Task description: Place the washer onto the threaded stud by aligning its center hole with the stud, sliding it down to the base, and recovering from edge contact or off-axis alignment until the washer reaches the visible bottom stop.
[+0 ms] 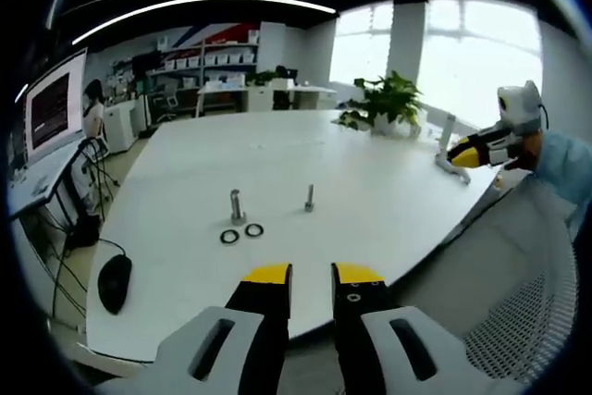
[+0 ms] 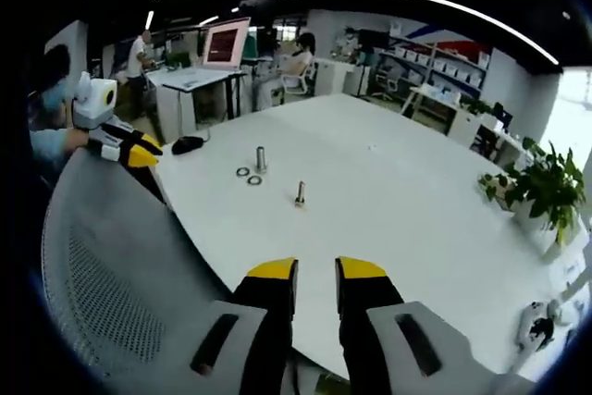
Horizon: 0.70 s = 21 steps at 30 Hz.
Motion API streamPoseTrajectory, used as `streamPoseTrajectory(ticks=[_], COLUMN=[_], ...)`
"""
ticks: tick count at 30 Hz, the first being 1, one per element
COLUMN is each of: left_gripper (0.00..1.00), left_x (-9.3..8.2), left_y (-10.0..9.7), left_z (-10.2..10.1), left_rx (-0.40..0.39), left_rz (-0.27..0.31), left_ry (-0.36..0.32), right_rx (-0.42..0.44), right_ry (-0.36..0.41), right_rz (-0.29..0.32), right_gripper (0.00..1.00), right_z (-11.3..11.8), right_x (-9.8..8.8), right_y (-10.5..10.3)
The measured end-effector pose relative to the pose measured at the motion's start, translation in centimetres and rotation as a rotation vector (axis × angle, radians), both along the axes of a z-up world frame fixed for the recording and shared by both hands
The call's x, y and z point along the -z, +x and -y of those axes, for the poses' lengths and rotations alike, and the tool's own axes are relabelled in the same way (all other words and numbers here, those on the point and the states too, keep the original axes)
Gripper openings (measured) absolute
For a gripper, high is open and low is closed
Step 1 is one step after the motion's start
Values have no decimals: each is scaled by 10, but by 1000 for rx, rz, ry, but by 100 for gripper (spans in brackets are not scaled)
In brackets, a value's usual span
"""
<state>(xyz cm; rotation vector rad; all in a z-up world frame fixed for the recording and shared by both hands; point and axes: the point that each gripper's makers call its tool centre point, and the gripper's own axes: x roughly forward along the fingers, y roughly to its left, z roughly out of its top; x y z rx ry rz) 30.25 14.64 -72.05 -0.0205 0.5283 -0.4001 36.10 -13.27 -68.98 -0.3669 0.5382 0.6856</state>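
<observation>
Two washers (image 1: 241, 233) lie flat on the white table (image 1: 388, 219), at six o'clock of the thicker stud (image 1: 237, 205); a thinner threaded stud (image 1: 309, 197) stands at three o'clock. Both the left gripper (image 1: 312, 275) and right gripper (image 2: 316, 270) hang back off the table edge, jaws slightly parted, empty. Nothing is started; next, reach in and pinch one washer's rim.

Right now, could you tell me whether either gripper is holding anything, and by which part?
Nothing is held. The left gripper and right gripper are open and empty; both washers lie on the table.
</observation>
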Motion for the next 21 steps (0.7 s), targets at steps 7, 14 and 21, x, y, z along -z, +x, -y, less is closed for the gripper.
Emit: streamPoseTrajectory(ticks=[7,14,21], left_gripper=[14,14,14], left_x=[0,4,2], left_y=[-1,-2,-2], left_z=[0,-1,-2], left_rx=[1,1,-12], left_rz=[-7,-32,-15], left_ry=[-1,2,-3], right_rx=[24,35,49], right_ry=[40,11,35], right_rz=[21,30,11], right_gripper=[18,18,18], right_z=[-7,-9,-8], right_x=[4,15,32], right_y=[-16,-24,-25])
